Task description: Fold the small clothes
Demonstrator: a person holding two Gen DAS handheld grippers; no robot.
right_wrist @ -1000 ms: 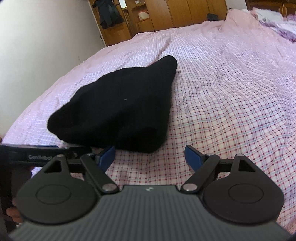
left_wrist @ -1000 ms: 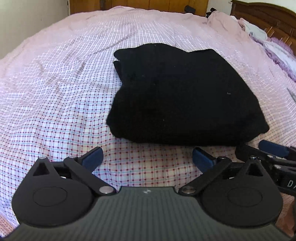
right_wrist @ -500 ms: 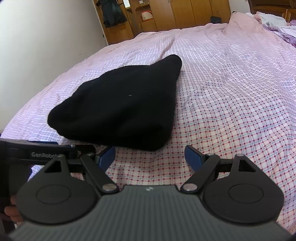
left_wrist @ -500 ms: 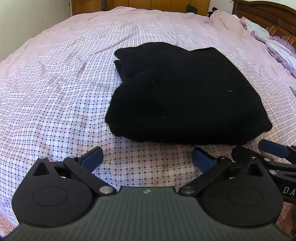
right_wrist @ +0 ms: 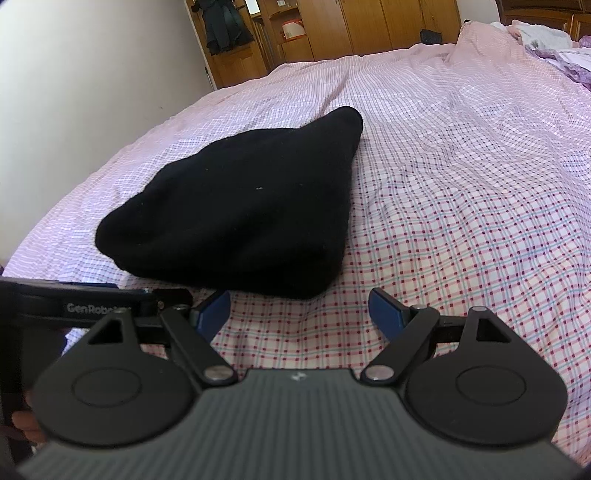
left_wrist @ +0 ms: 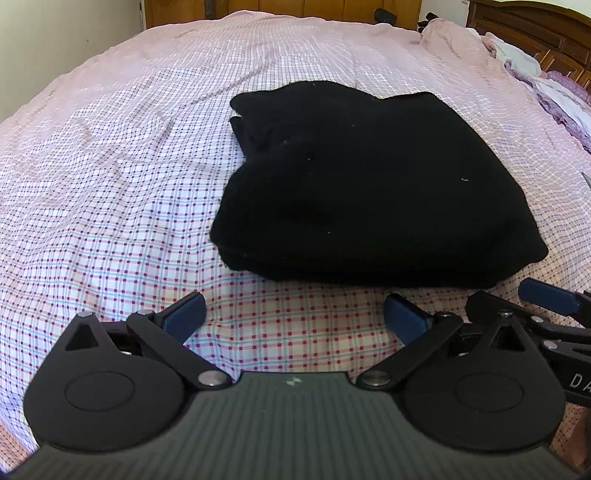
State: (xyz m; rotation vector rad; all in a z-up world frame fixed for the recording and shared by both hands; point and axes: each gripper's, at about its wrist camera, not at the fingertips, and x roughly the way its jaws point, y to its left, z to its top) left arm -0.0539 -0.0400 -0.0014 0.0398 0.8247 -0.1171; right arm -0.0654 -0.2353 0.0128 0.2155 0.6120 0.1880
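A black knitted garment (left_wrist: 369, 184) lies folded into a thick rectangle on the pink checked bedspread (left_wrist: 110, 166). My left gripper (left_wrist: 295, 314) hovers just in front of its near edge, open, with only bedspread between the blue pads. In the right wrist view the same garment (right_wrist: 243, 206) sits ahead and to the left, and my right gripper (right_wrist: 299, 308) is open just short of its near right corner, holding nothing. The right gripper's blue fingertips (left_wrist: 546, 295) show at the right edge of the left wrist view; the left gripper's body (right_wrist: 92, 306) shows at left in the right wrist view.
The bedspread (right_wrist: 461, 184) stretches wide to the right and behind the garment. Crumpled purple and white bedding (left_wrist: 554, 96) lies by a dark wooden headboard (left_wrist: 535, 33). Wooden wardrobes (right_wrist: 369, 29) stand beyond the bed, and a pale wall (right_wrist: 92, 74) runs along its left side.
Both views have tilted slightly, so the garment sits a little lower in frame. The garment itself has not moved and both grippers stay open.
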